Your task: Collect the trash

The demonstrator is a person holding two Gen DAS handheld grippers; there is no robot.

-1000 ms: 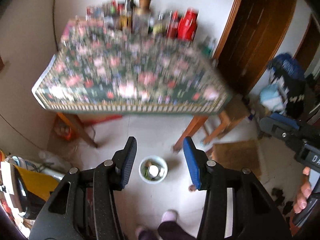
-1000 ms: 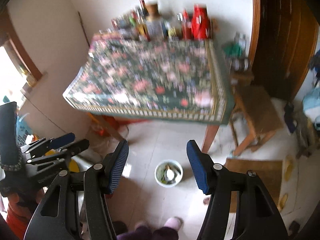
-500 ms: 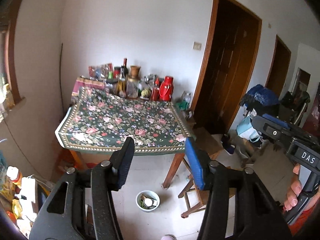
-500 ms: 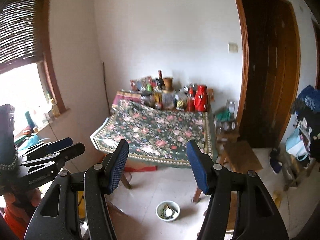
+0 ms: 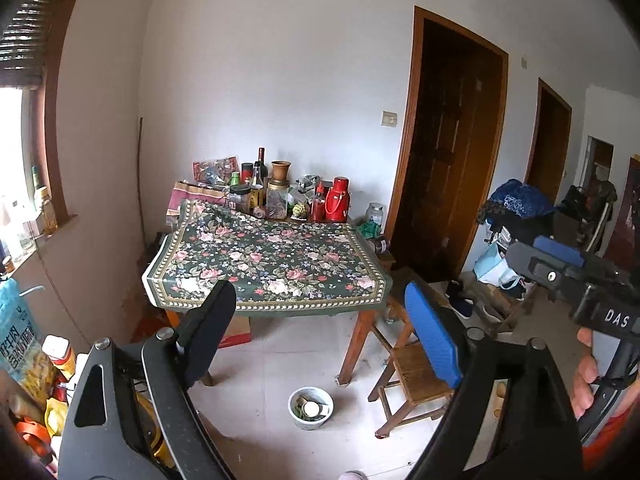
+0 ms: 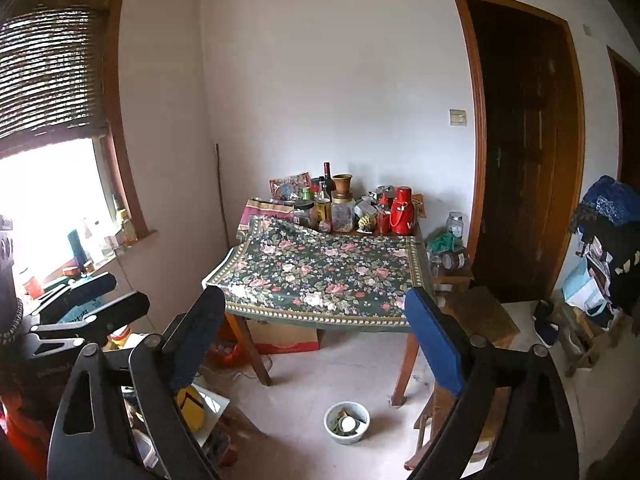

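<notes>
A small white bin (image 5: 311, 407) with scraps inside stands on the tiled floor below the table's front edge; it also shows in the right wrist view (image 6: 346, 422). My left gripper (image 5: 320, 320) is open and empty, held high and far back from the bin. My right gripper (image 6: 316, 324) is open and empty, also held high; it shows at the right of the left wrist view (image 5: 560, 264). The left gripper shows at the left of the right wrist view (image 6: 88, 300). No loose trash is visible on the table.
A table with a dark floral cloth (image 5: 272, 264) carries bottles, jars and a red thermos (image 5: 337, 200) along its back. A low wooden stool (image 5: 412, 376) stands right of the bin. Boxes sit under the table. Dark doors (image 6: 520, 152) are right; cluttered shelves flank both sides.
Both grippers have tilted up and pulled back. The view has gone from looking down at the bin and table to looking across the room. Both stay open.
</notes>
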